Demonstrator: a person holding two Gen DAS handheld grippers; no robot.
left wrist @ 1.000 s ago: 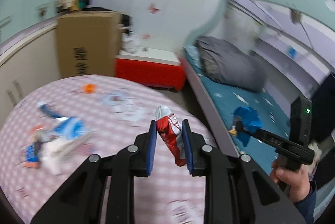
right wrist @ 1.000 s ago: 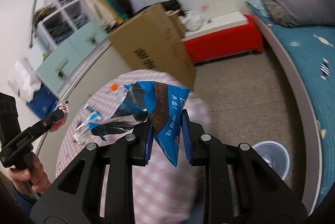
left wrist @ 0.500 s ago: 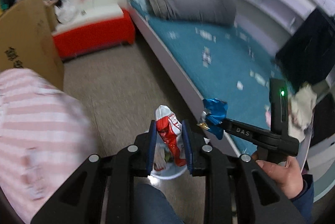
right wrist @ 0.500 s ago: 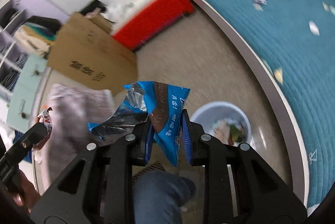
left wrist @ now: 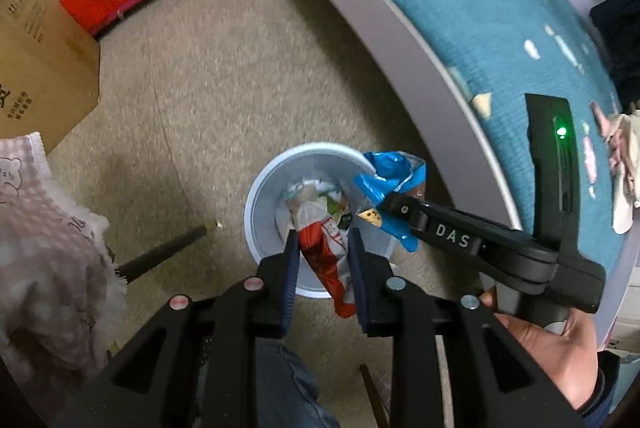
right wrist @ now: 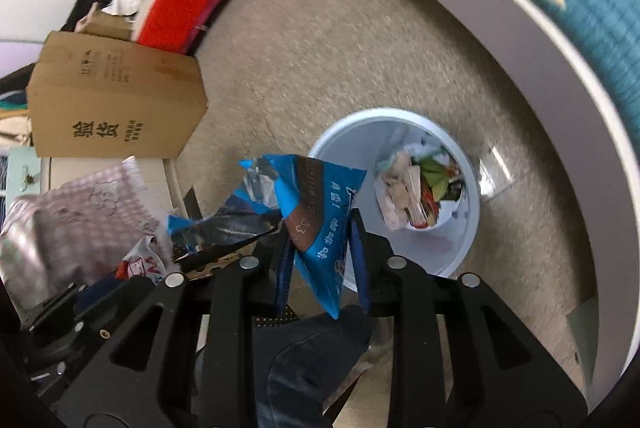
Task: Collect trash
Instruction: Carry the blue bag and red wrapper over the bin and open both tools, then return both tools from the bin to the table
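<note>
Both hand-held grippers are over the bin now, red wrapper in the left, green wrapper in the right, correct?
Not quite: the right hand-held gripper has a blue wrapper, not green, as the right wrist view shows; its jaws are opening. The red wrapper and bin are as you say.

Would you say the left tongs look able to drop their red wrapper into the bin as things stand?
Probably yes: the left tongs hold the red wrapper right above the open bin, with nothing between; the blue bag hangs at the rim, off to one side.

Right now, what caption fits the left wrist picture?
Left gripper holds a red wrapper over the bin, beside a blue wrapper.
</note>
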